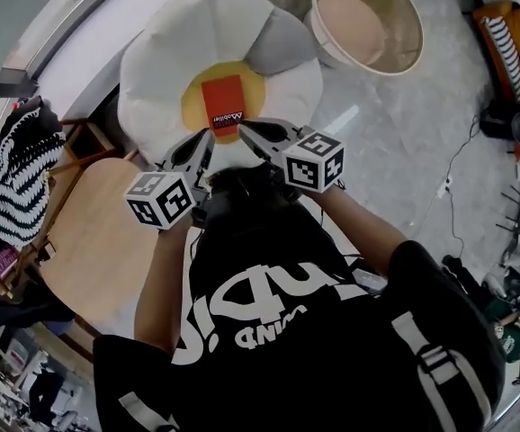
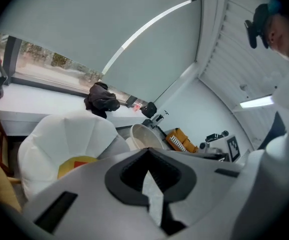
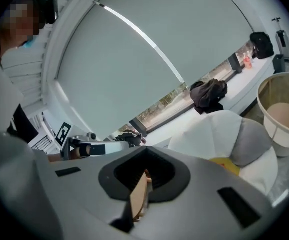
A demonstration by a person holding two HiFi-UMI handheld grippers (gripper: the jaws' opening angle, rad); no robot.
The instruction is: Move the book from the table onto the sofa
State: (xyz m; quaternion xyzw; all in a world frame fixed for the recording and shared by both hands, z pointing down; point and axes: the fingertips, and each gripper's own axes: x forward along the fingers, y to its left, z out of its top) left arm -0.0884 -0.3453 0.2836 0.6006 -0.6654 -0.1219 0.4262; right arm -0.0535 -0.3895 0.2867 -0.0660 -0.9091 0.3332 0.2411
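The orange-red book lies flat on the yellow centre of the white, egg-shaped sofa cushion. Both grippers are held close to the person's chest, just short of the cushion's near edge. My left gripper is shut and holds nothing, and its tips point toward the book. My right gripper is also shut and holds nothing. In the left gripper view the cushion and a sliver of the book show beyond the gripper. In the right gripper view the cushion lies past the gripper.
A round wooden table is at the person's left, below the cushion. A black-and-white striped cloth hangs at the far left. A large round tub stands on the grey floor at the upper right. An orange seat is at the right edge.
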